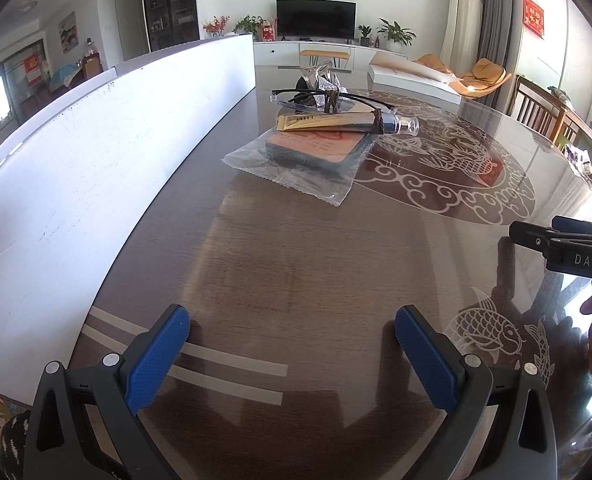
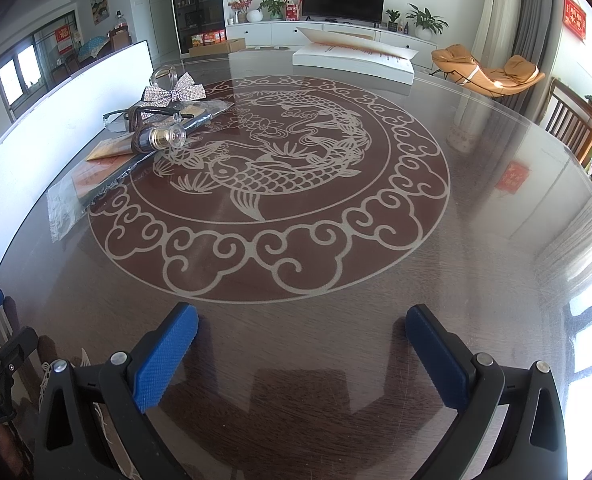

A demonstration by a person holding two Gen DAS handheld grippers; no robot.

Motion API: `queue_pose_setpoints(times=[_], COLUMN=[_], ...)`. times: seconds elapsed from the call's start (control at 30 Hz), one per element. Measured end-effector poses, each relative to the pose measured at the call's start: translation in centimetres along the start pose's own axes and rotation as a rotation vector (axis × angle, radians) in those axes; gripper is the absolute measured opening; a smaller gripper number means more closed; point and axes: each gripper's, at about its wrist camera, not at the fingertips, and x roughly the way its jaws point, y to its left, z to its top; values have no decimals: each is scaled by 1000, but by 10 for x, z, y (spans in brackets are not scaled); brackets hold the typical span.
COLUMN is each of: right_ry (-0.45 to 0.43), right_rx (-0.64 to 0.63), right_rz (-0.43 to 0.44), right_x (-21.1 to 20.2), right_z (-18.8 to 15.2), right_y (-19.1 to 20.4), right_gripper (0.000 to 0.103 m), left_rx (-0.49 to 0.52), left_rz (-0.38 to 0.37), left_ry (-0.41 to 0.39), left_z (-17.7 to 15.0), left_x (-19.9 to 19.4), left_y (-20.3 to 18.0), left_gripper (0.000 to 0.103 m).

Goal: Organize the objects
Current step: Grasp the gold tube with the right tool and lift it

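A small pile lies on the round glass-topped table (image 1: 296,264). At its bottom is a flat orange-topped item in a clear plastic bag (image 1: 312,152), also in the right wrist view (image 2: 92,180). On it lies a gold tube with a clear cap (image 1: 348,122) (image 2: 156,140). Behind it are black-framed glasses (image 1: 316,98) (image 2: 136,116) and a glittery silver bow clip (image 1: 324,80) (image 2: 174,90). My left gripper (image 1: 292,328) is open and empty, well short of the pile. My right gripper (image 2: 302,328) is open and empty over the table's front, right of the pile.
A long white board (image 1: 96,152) stands along the table's left side. A white box with an open lid (image 2: 356,62) lies at the far edge. Wooden chairs (image 2: 576,128) stand at the right. The right gripper shows at the left view's right edge (image 1: 560,244).
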Motion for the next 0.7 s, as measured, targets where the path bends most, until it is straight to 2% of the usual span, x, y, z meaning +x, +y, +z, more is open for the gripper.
queue_pose_setpoints(times=[0.07, 0.17, 0.27, 0.33, 0.4, 0.47, 0.53, 0.6, 0.63, 0.7], right_ry=[11, 25, -60, -75, -37, 20, 76, 123, 126, 159], right_rx=[-15, -96, -257, -386, -498, -567, -624, -666, -653, -612], right_rz=[13, 95, 155, 187, 205, 221, 226, 219, 239, 262], right_x=[2, 8, 3, 9, 24, 42, 58, 73, 76, 80], right_z=[2, 22, 63, 91, 114, 129, 137, 141, 144, 149], right_y=[2, 19, 58, 91, 123, 147, 166, 177, 177, 173], right_gripper=[103, 103, 103, 102, 90, 73, 68, 68, 68, 60], left_rx=[0, 0, -4, -6, -5, -5, -5, -5, -5, -6], left_rz=[0, 0, 4, 4, 3, 2, 2, 2, 2, 2], left_ry=[-5, -11, -16, -19, -19, -19, -19, -20, -19, -19], left_z=[-1, -1, -1, -1, -1, -1, 0, -1, 0, 0], left_x=[0, 0, 0, 1, 1, 2, 2, 2, 2, 2], left_y=[-1, -1, -1, -1, -1, -1, -1, -1, -1, -1], left_gripper=[103, 103, 103, 103, 103, 103, 103, 103, 103, 103])
